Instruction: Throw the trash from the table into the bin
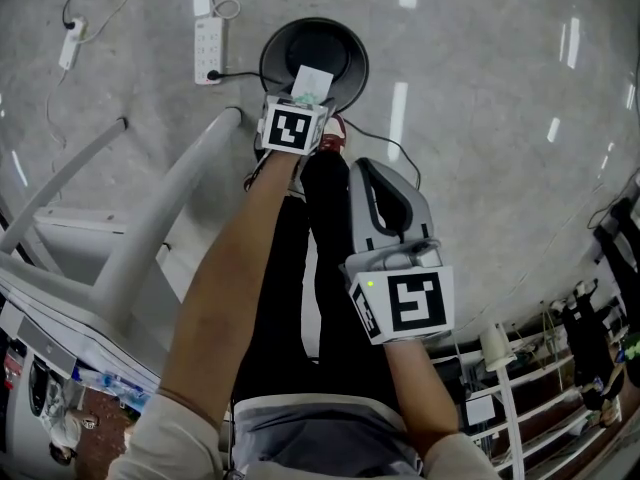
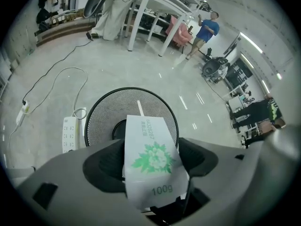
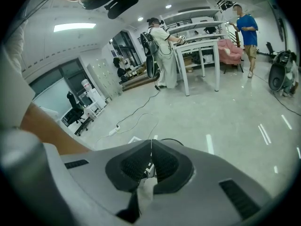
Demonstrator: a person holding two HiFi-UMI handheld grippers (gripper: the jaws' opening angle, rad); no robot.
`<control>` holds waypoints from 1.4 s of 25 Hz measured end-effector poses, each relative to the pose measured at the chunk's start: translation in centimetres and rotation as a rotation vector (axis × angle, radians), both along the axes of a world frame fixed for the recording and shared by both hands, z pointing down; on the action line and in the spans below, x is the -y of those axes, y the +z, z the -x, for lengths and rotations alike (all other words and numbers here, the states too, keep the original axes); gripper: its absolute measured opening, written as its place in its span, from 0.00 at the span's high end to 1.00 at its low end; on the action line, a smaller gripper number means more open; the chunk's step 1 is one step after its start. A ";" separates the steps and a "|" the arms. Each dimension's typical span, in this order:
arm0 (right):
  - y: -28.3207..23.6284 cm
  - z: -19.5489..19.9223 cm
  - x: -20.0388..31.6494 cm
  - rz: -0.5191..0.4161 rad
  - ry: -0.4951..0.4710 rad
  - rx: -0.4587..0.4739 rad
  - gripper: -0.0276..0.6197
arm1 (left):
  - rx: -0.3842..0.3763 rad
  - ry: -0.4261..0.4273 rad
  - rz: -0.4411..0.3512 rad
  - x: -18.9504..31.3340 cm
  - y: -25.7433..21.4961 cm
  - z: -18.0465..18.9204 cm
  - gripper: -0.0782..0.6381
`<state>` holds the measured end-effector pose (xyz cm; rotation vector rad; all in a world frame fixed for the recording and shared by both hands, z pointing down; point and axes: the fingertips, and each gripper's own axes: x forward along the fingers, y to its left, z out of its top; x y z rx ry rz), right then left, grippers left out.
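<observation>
A white packet with a green flower print is pinched between the pads of my left gripper, which is shut on it. In the head view the packet and left gripper hang right over the open top of the round black mesh bin, which stands on the floor. The bin's rim rings the packet from behind. My right gripper is held lower and nearer my body. Its jaws are shut, pads meeting, with nothing clearly held.
A white power strip with a black cable lies on the floor left of the bin. A white table frame slants along the left. My legs are below the grippers. People and white tables stand far off across the glossy floor.
</observation>
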<state>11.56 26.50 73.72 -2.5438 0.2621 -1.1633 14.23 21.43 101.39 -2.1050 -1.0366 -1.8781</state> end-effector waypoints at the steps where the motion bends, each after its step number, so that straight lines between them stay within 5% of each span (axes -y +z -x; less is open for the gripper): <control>1: 0.1 0.1 0.0 -0.001 0.001 0.002 0.93 | 0.000 0.002 -0.006 0.1 0.1 -0.1 0.42; 22: 0.1 0.8 -0.1 -0.010 0.013 0.002 0.93 | -0.002 0.037 -0.053 0.6 0.0 0.5 0.41; 30: -0.3 0.9 1.0 -0.008 -0.002 -0.007 0.93 | -0.143 0.149 -0.046 0.6 -2.1 -0.6 0.61; 35: -0.9 1.2 1.6 -0.009 -0.010 -0.016 0.93 | -0.169 0.092 -0.031 1.1 -3.4 -1.1 0.72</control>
